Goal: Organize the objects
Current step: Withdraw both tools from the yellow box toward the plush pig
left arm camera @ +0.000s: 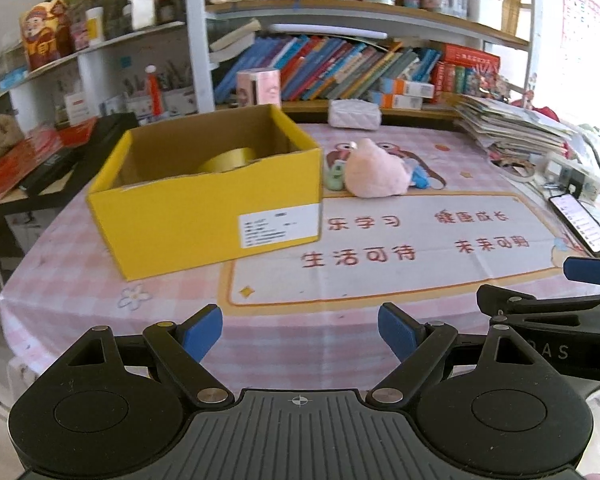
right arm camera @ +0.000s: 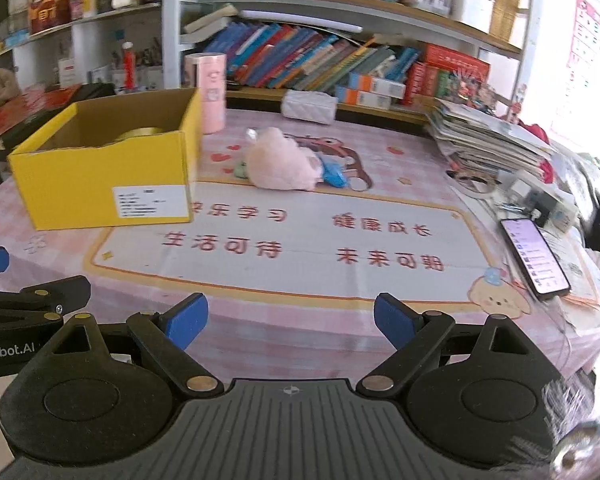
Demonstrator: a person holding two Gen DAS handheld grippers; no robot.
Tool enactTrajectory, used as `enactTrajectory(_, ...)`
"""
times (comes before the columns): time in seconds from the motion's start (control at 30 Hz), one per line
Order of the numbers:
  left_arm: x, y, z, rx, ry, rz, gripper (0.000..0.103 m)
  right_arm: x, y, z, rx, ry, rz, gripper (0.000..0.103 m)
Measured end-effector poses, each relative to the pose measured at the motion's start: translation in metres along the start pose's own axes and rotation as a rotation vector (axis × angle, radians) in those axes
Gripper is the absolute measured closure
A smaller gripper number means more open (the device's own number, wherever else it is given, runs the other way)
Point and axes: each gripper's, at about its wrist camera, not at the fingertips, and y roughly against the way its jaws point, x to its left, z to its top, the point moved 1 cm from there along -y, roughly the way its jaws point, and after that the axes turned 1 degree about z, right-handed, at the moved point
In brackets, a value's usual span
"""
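Observation:
A yellow cardboard box (left arm camera: 204, 208) (right arm camera: 100, 176) stands open on the left of the table, with a roll of yellowish tape (left arm camera: 228, 160) (right arm camera: 138, 133) inside. Right of it lies a pink plush toy (left arm camera: 374, 172) (right arm camera: 280, 164) with a small green item (left arm camera: 334, 176) and a blue item (left arm camera: 422, 176) (right arm camera: 334, 174) tucked against it. My left gripper (left arm camera: 300, 330) hovers open over the near table edge, nothing between its blue pads. My right gripper (right arm camera: 290, 322) is likewise open and empty, beside the left one. Both are well short of the box and toy.
A pink checked tablecloth (left arm camera: 380, 280) covers the table. A lit phone (left arm camera: 582, 222) (right arm camera: 536, 258) lies at the right edge, near a stack of papers (left arm camera: 508, 128) (right arm camera: 488, 136). A pink cylinder (right arm camera: 210, 92) and a white pouch (left arm camera: 354, 114) stand at the back before crowded bookshelves (left arm camera: 340, 64).

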Motion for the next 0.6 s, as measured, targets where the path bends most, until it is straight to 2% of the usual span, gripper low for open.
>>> enactTrajectory(0.6,-0.044,-0.054,0.036,0.042,-0.027,-0.028,0.016,-0.051,-0.049,0.021,0.06,-0.03,-0.023,0.013)
